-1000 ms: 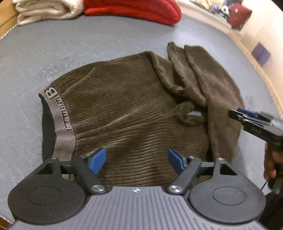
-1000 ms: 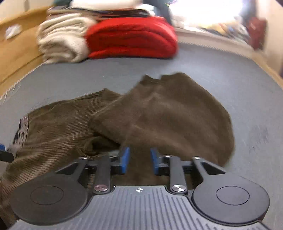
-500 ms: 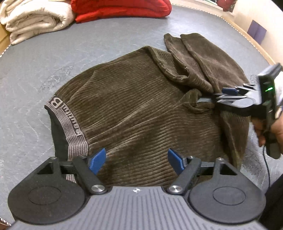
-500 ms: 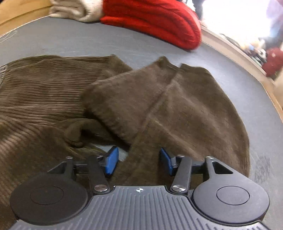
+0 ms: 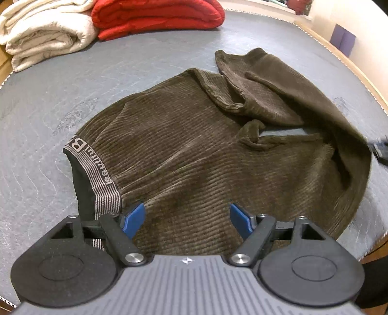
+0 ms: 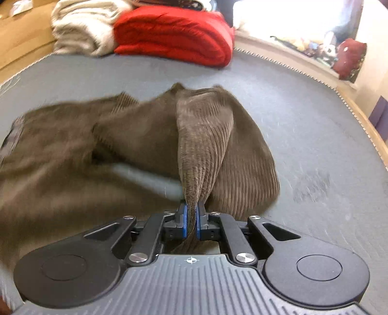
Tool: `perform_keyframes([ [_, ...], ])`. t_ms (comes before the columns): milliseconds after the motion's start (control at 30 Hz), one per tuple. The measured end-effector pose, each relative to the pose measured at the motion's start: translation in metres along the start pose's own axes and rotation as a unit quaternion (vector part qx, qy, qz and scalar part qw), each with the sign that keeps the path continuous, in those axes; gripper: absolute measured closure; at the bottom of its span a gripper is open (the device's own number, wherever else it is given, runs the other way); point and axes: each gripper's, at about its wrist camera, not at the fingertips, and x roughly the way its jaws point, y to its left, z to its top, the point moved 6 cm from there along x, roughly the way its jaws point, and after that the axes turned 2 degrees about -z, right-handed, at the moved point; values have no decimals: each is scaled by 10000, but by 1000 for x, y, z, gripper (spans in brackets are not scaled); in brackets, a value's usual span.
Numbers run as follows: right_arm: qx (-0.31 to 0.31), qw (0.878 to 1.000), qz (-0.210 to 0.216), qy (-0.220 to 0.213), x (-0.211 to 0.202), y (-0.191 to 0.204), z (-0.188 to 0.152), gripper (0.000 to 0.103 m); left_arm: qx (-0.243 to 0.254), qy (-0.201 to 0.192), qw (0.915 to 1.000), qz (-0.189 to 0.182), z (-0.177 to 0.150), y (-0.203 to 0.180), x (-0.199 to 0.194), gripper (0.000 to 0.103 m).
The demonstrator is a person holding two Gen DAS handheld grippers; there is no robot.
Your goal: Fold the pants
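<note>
Left wrist view: The brown ribbed corduroy pants (image 5: pixel 194 155) are spread across the grey quilted surface (image 5: pixel 60 101), with the striped grey elastic waistband (image 5: pixel 97 174) at the left and the legs doubled back in a rumpled heap at the right. Only a rough first fold is judged to be in place; flattening and further folding are judged outstanding. The left gripper (image 5: pixel 187 219) is held wide apart above the near hem, with nothing gripped. A cream folded blanket (image 5: pixel 46 34) and a red folded blanket (image 5: pixel 157 17) are noted at the far edge.

Right wrist view: The right gripper (image 6: pixel 191 221) is closed tightly on a gathered ridge of the soft, ribbed leg fabric, which is drawn up off the surface into a taut peak. The remainder of the garment is blurred.
</note>
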Motion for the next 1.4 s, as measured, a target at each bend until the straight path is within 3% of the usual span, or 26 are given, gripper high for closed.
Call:
perform_keyframes([
  [167, -488, 9948, 355, 818, -26, -22, -78, 97, 54, 39, 10000, 42, 0, 6, 0, 21],
  [267, -389, 9926, 406, 1074, -29, -33, -95, 95, -64, 97, 9999, 38, 3, 10, 4, 21],
  [367, 10, 9947, 512, 891, -35, -40, -76, 94, -116, 116, 9999, 44, 6, 9, 8, 20],
  [533, 508, 9972, 548, -13, -47, -48, -16, 85, -90, 144, 9999, 18, 9, 2, 13, 20],
  [633, 871, 9944, 392, -449, -47, -57, 17, 69, -91, 159, 9998, 14, 10, -1, 15, 20],
  [667, 960, 9935, 280, -549, -43, -58, 29, 61, -104, 158, 9998, 2, 11, -2, 16, 20],
  [700, 1019, 9928, 181, -608, -38, -59, 36, 58, -104, 162, 9998, 1, 12, -2, 17, 20],
  [800, 1086, 9920, 99, -634, -18, -50, 58, 58, -157, 193, 9997, 0, 14, -2, 20, 20],
  [933, 561, 9976, 94, -400, 21, -17, 83, 51, -174, 213, 9996, -41, 17, -2, 22, 20],
  [1000, 235, 9996, 0, -136, 44, 3, 85, 37, -179, 209, 9996, -63, 17, -1, 22, 19],
  [1067, -112, 9997, -34, 200, 71, 21, 86, 32, -202, 228, 9995, -52, 17, 0, 23, 19],
  [1333, -1289, 9809, -746, 1247, 148, 57, 63, 33, -395, 236, 9989, 24, 18, 23, 20, 18],
  [1367, -1339, 9789, -791, 1328, 152, 57, 60, 36, -415, 237, 9988, 48, 18, 26, 20, 18],
  [1400, -1344, 9784, -799, 1351, 155, 57, 58, 48, -434, 233, 9988, 70, 18, 29, 19, 18],
])
